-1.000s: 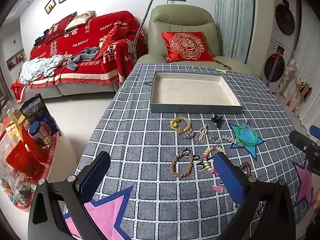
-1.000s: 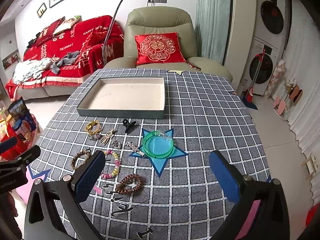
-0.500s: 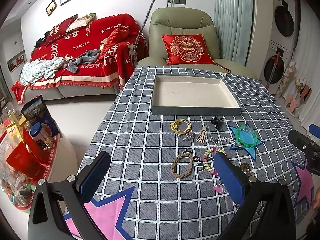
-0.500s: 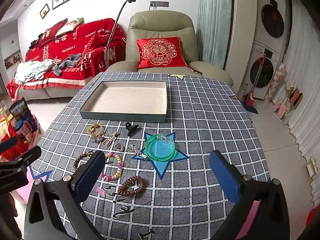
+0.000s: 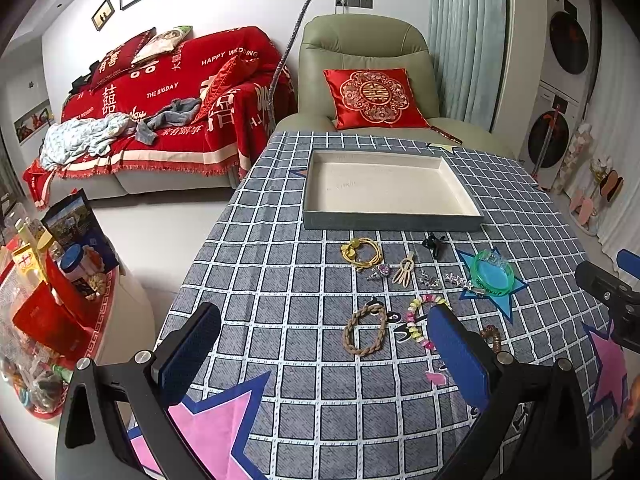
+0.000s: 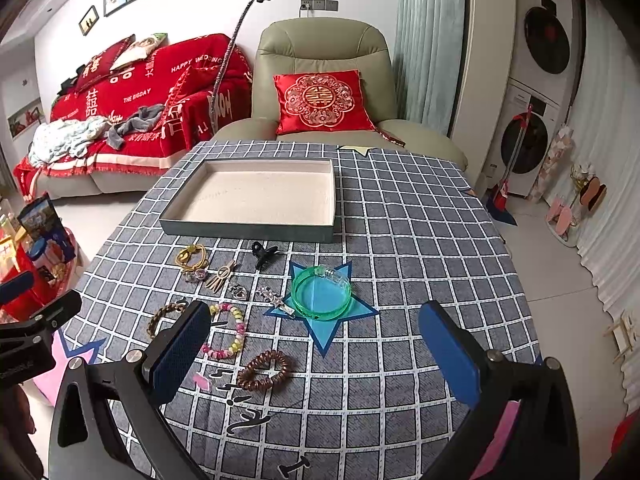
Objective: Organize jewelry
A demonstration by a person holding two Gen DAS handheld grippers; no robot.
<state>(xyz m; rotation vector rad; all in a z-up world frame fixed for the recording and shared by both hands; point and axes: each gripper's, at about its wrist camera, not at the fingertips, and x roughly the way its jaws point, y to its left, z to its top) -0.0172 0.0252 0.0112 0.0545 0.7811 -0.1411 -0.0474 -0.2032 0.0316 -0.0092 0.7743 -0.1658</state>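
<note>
Both grippers up, jaws wide apart, nothing held.
Left gripper (image 5: 324, 354) and right gripper (image 6: 316, 354) hover above jewelry: green bangle (image 6: 321, 293), brown hair tie (image 6: 264, 369), braided bracelet (image 5: 365, 330) near empty tray (image 6: 256, 229).

- In the left wrist view, the blue pad of the left hand-held gripper (image 5: 324, 350) covers part of the pastel bead bracelet (image 5: 416, 320) and most of the brown coil hair tie (image 5: 491, 333).
- In the right wrist view, a pad of the right hand-held gripper (image 6: 314, 354) hides one end of the braided bracelet (image 6: 164, 314).
- The small silver pieces (image 6: 256, 292) near the green bangle (image 6: 321, 294) are too small to identify.
- The near edge of the surface (image 6: 400, 360) is cut off by the frame's bottom edge.
- The person shows only as a sliver at the frame edges.
</note>
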